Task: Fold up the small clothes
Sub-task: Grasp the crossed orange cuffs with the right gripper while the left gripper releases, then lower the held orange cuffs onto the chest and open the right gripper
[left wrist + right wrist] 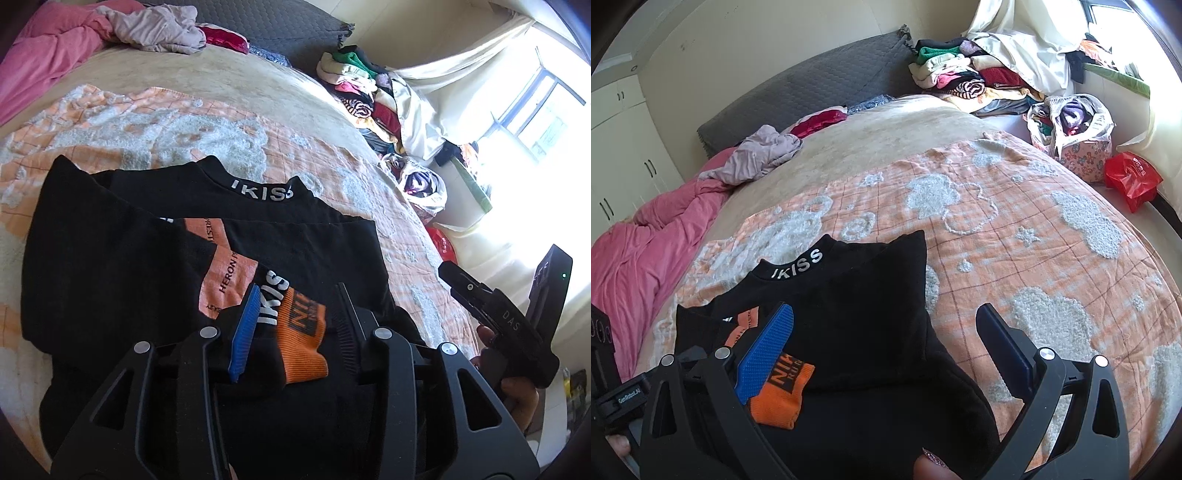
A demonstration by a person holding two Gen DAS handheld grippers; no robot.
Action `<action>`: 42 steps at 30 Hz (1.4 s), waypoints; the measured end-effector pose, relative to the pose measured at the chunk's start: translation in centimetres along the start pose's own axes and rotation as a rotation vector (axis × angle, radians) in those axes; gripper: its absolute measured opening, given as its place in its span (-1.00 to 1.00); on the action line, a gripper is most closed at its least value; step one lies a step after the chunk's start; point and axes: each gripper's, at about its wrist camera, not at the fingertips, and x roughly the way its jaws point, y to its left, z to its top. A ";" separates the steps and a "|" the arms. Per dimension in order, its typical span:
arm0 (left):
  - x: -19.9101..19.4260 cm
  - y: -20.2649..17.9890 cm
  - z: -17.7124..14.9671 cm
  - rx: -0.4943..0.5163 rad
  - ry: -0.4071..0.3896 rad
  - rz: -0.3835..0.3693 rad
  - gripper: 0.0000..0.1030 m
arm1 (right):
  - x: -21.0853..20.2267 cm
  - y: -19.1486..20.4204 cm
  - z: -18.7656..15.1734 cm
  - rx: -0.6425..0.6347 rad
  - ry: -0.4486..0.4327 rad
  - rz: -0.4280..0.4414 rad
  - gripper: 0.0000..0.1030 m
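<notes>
Left wrist view: black "IKISS"-collared cotton sweatshirt at 12 o'clock; both grippers (left gripper, right gripper) are spread wide and empty; sleeves should be squared before folding.

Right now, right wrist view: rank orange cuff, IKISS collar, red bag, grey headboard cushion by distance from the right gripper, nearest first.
From the right gripper:
1. Orange cuff, beside its left, blue-padded finger.
2. IKISS collar, just ahead, slightly left.
3. Red bag, far right, past the bed's edge.
4. Grey headboard cushion, upright at the bed's far end.
</notes>
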 end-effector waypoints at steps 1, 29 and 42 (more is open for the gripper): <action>-0.2 0.3 0.1 -0.005 -0.005 0.013 -0.30 | 0.3 0.4 -0.2 -0.011 0.012 0.013 0.92; -4.8 8.4 0.6 -0.059 -0.049 0.315 0.60 | 7.9 10.7 -7.1 -0.288 0.217 0.183 -0.40; -4.6 8.8 0.0 -0.066 -0.023 0.296 0.60 | 2.9 9.3 -2.0 -0.283 -0.050 0.180 -0.85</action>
